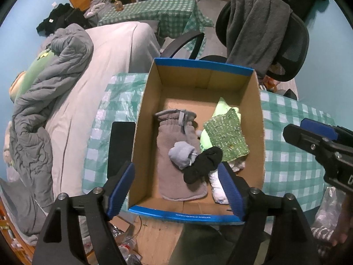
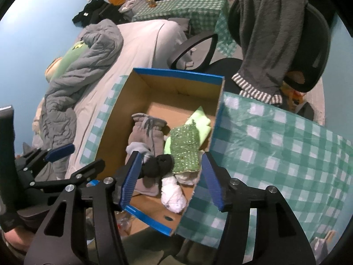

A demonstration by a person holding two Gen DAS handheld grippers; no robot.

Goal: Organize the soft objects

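We hold both grippers above an open brown cardboard box with a blue rim point(image 1: 205, 65), which sits on a table under a green-and-white checked plastic cloth point(image 1: 293, 145). Our left gripper point(image 1: 176, 190) hangs over the near end of the box with its blue-padded fingers point(image 1: 120, 190) spread wide and nothing between them. Our right gripper point(image 2: 171, 180) hovers over the near right corner of the box, its jaws parted about halfway and also empty.

The soft things all lie on the box floor. A long grey fleece mitten point(image 1: 176, 154) stretches from the middle toward the near wall on the left side. On top of it rests a small rolled light-grey sock point(image 1: 182, 154), and touching that on its right is a bunched black sock point(image 1: 203, 164). Farther right, a green knitted square flecked with pale specks point(image 1: 225, 135) lies over a pale lime-green cloth point(image 1: 225, 107). Near the right front corner sits a crumpled white sock point(image 2: 173, 195), partly tucked under the black one.

A flat black phone point(image 1: 121, 145) lies on the cloth just left of the box. Beyond the table stand a bed with a rumpled grey quilt point(image 1: 44, 101) and a black mesh office chair draped with a dark grey fleece point(image 1: 258, 26).
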